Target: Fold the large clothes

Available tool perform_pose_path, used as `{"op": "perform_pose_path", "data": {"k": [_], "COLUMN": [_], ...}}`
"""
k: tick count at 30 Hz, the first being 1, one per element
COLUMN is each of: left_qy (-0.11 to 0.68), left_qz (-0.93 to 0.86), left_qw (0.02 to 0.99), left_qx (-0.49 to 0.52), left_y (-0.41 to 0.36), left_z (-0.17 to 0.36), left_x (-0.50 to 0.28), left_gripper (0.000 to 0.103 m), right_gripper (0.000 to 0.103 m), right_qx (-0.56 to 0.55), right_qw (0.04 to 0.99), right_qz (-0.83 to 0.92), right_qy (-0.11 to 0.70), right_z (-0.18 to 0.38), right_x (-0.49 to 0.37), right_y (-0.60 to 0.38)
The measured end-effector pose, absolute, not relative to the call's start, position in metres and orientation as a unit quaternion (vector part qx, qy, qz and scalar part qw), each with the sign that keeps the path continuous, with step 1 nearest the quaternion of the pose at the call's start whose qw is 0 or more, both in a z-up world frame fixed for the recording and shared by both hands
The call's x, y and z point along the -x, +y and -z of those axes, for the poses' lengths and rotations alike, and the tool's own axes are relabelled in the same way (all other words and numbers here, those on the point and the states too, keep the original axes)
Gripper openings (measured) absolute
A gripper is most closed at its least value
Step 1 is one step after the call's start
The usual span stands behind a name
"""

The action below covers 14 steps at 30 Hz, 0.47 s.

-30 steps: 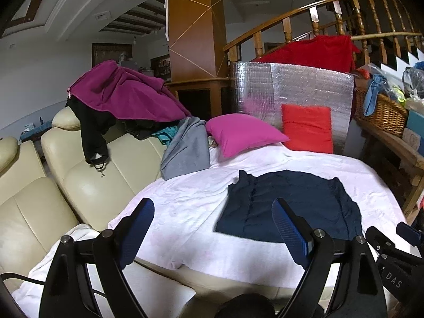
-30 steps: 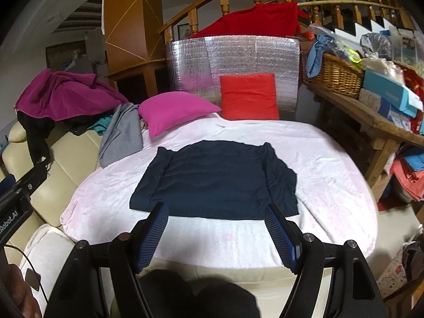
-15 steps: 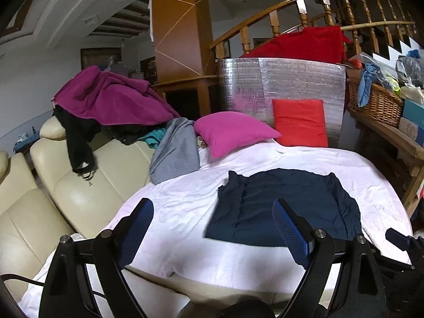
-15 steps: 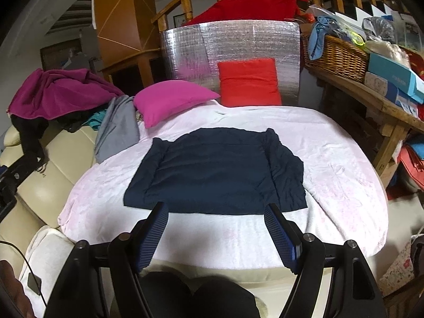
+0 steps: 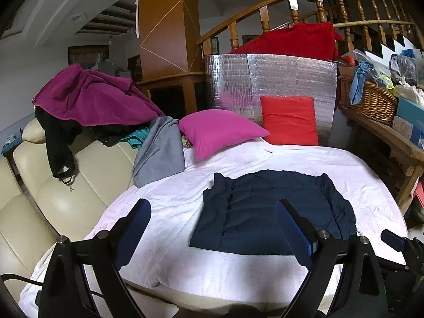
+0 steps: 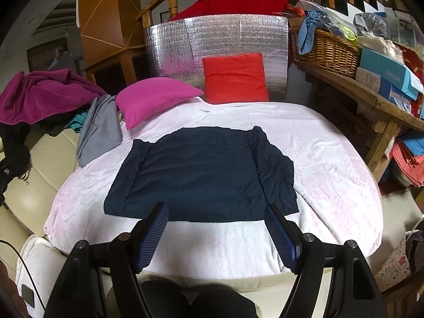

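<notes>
A dark navy garment (image 6: 201, 175) lies flat on the white-covered table (image 6: 331, 164), both sleeves folded in over its body. The left wrist view shows the same garment (image 5: 273, 212) right of centre. My right gripper (image 6: 216, 212) hovers open over the garment's near hem, nothing between its blue pads. My left gripper (image 5: 212, 212) is open too, above the white cover near the garment's left edge; its right fingertip (image 5: 288, 220) overlaps the dark cloth in view. The right gripper's body (image 5: 397, 241) shows at that view's lower right edge.
A magenta pillow (image 6: 156, 98) and a red pillow (image 6: 234, 78) lean at the table's far side before a silver foil panel (image 6: 217, 39). Piled clothes (image 5: 92, 98) and a grey garment (image 5: 159, 151) cover the cream sofa (image 5: 61, 198) on the left. A wicker basket (image 6: 326, 50) and boxes crowd the right bench.
Both grippers have moved in toward the table and a little lower; the navy garment looks larger and nearer. The garment itself has not moved, and both sets of jaws stay equally wide.
</notes>
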<state>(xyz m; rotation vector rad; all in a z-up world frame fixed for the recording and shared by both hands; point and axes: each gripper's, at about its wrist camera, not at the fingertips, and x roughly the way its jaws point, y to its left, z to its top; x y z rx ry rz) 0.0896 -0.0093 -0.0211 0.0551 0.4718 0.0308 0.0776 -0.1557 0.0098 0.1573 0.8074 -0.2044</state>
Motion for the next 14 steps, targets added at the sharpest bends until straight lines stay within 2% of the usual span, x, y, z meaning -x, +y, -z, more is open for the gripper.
{"op": "perform_pose_path", "data": {"k": [10, 14], "left_qy": [0.246, 0.274], "left_qz": [-0.008, -0.001], "left_qw": [0.969, 0.962], "left_qx": [-0.027, -0.006], "left_y": [-0.004, 0.011], "left_z": [0.033, 0.047], "left_x": [-0.118, -0.153], "left_gripper": [0.095, 0.095], "right_gripper": [0.078, 0.078], "right_qx": [-0.078, -0.087], "right_qw": [0.91, 0.907], "right_qz": [0.103, 0.104], "right_qy": [0.395, 0.398], "right_z": [-0.002, 0.005], "right_x": [-0.1, -0.117], "right_y": [-0.151, -0.169]}}
